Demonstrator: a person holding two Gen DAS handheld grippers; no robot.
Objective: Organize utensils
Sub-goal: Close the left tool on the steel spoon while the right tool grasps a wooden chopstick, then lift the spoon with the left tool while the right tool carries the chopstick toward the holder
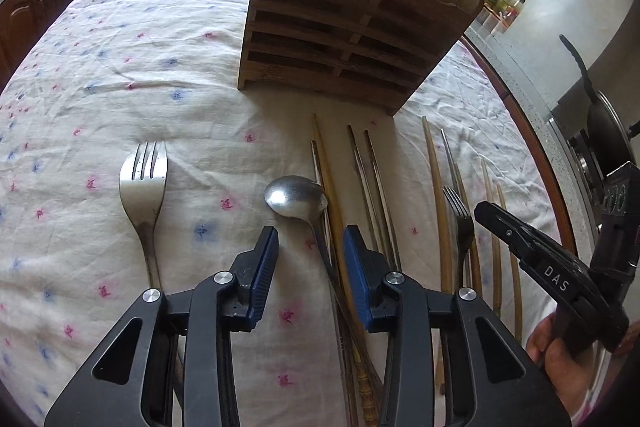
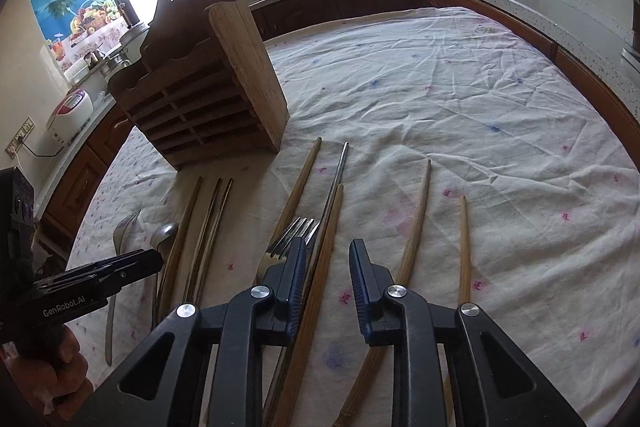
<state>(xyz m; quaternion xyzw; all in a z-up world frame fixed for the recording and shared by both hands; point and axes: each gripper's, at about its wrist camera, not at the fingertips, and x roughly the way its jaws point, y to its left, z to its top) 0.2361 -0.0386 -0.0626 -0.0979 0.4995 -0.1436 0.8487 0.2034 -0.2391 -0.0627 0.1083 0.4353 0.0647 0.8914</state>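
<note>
Over the flowered tablecloth (image 1: pixel 120 39), the left gripper (image 1: pixel 310 243) is held unclenched astride the spoon (image 1: pixel 296 197) handle while the right gripper (image 2: pixel 326 259) is poised unclenched above a wooden chopstick (image 2: pixel 320 267), both before the wooden rack (image 1: pixel 340 39).

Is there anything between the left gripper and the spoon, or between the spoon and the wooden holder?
Nothing visible blocks either path. The left gripper hangs above the spoon handle with only air between. Bare tablecloth lies between the spoon bowl and the wooden holder. The chopsticks beside the spoon's handle crowd it, though.
</note>
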